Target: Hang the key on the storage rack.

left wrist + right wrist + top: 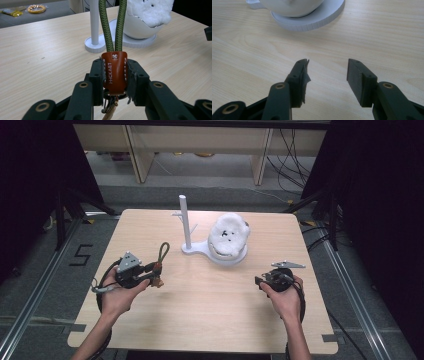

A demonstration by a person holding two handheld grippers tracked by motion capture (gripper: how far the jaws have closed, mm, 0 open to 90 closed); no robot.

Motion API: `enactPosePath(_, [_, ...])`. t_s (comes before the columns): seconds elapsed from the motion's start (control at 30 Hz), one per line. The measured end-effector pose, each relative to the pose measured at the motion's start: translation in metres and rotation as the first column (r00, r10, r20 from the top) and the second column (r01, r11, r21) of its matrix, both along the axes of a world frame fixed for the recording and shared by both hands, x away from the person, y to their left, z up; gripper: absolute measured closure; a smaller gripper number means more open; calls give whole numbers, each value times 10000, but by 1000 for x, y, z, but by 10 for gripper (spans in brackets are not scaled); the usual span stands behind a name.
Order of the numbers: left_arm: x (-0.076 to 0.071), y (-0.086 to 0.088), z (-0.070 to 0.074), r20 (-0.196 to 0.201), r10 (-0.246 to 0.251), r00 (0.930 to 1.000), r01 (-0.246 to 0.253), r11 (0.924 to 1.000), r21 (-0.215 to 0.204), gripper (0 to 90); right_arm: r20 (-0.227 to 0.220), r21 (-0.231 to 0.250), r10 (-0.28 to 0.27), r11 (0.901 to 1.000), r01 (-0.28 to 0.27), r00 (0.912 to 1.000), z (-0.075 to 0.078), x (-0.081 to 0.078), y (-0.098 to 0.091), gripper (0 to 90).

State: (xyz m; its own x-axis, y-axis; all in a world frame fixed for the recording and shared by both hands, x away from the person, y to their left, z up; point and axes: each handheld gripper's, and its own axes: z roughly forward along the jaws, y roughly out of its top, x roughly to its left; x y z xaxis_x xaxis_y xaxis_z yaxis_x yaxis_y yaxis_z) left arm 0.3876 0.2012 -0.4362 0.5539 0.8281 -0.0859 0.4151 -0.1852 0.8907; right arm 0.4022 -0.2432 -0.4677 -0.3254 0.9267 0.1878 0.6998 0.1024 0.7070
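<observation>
In the high view the left gripper sits left of centre over the table, held in the person's left hand. Its fingers are clenched on the brown leather tab of a keychain; the left gripper view shows both pads pressing the tab's stitched sides. From the tab a green cord loop rises toward the top of that frame, and in the high view the loop points up and slightly right from the gripper. A metal ring and clip hang below the tab between the fingers.

The right gripper is at the lower right of the high view, in the person's right hand. In the right gripper view its fingers stand apart and released, with bare table between them.

Just above the middle of the high view stands a white stand with an upright post on a flat base. Touching that base on its right is a white round holder that carries a fluffy white plush thing. The keychain is well apart from the stand, to its lower left in the frame.
</observation>
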Motion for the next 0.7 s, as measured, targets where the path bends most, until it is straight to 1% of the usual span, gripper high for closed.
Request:
enactPosePath(0.07, [2,-1,1,77,-73,9999,74,10000,-52,681,17,-10,-7,10000,7,10000,0,0,0,517])
enactPosePath(0.1, [2,-1,2,75,-78,9999,79,10000,-60,681,-43,-12,-48,10000,48,10000,1,0,0,516])
enactPosePath(0.13, [3,-2,3,108,-21,9999,23,9999,-115,681,-10,-22,-19,10000,19,10000,1,0,0,516])
enactPosePath(0.17, [3,-2,4,106,-8,9999,8,10000,0,681,-43,-110,-6,9999,5,10000,2,-1,-1,516])
enactPosePath(0.2, [4,-3,5,136,-25,9999,26,10000,-51,681,33,-24,-15,10000,16,10000,1,0,0,515])
enactPosePath(0.23, [5,-3,5,166,-10,9999,11,10000,-65,681,29,-138,-85,9999,86,10000,1,0,0,514])
enactPosePath(0.4, [7,-4,8,279,-18,9996,20,10000,-97,681,35,-158,-97,9998,98,9999,1,0,-1,512])
enactPosePath(0.43, [7,-4,9,279,11,9996,-9,10000,-72,681,25,-38,-9,10000,9,10000,2,-1,-1,512])
enactPosePath(0.47, [8,-4,10,279,-12,9996,14,10000,-63,681,-93,-117,-54,9999,53,9999,3,-1,-1,511])
enactPosePath(0.5, [8,-4,10,332,-36,9994,39,9999,-97,681,-101,-112,-59,9999,58,9999,3,-1,-1,511])
enactPosePath(0.53, [9,-4,11,361,-18,9993,23,9999,-135,681,124,-360,124,9993,-120,9998,2,0,-4,510])
enactPosePath(0.57, [9,-4,12,354,11,9994,-9,10000,-78,681,74,-284,41,9996,-38,10000,2,0,-3,509])
enactPosePath(0.6, [10,-4,12,385,19,9993,-16,10000,-89,681,117,-243,88,9997,-85,9999,1,1,-3,509])
enactPosePath(0.7, [11,-4,15,430,75,9990,-70,9999,-122,681,134,-261,83,9996,-79,9999,1,1,-3,506])
